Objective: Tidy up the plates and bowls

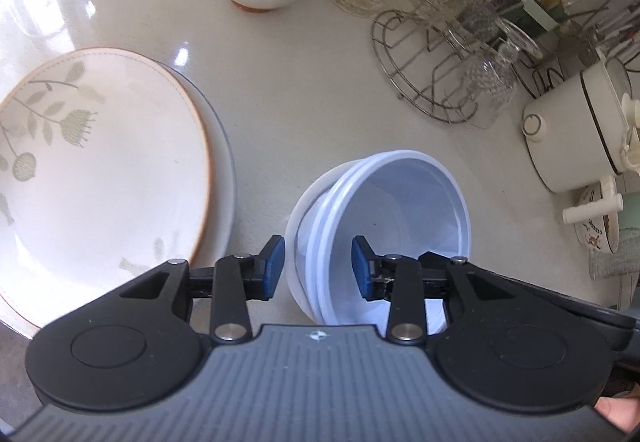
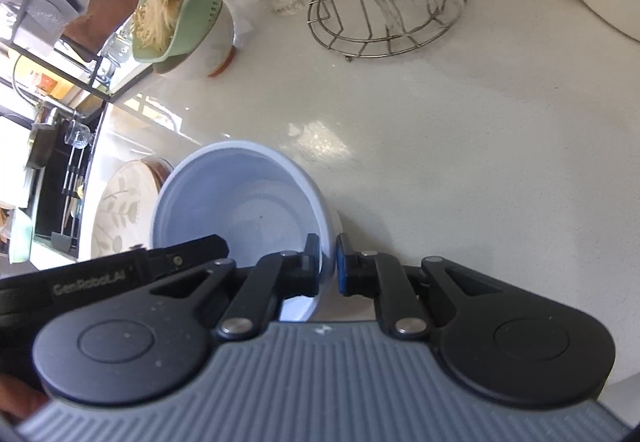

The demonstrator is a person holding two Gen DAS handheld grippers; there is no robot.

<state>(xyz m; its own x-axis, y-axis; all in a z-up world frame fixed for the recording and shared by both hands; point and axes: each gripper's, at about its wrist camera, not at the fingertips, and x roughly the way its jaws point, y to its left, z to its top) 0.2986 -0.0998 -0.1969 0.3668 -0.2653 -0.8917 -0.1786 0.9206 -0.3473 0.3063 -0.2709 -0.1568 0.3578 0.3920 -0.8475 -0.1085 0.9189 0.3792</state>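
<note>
While the right gripper (image 2: 328,266) jaws pinch the bowl stack's (image 2: 240,201) three-o'clock rim to steady it, the left gripper (image 1: 318,268) jaws straddle the opposite wall, parted, not pressing.

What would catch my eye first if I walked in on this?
Probably the pale blue bowls, nested and tipped on the counter, with the right tongs pinching the rim and the left tongs straddling it. Left of them lies a big leaf-patterned plate; behind stands a wire rack of glasses.

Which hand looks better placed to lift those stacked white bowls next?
Probably the right: the right gripper is already clamped on the bowls' rim, while the left gripper straddles the opposite rim with its pads clear of it.
</note>
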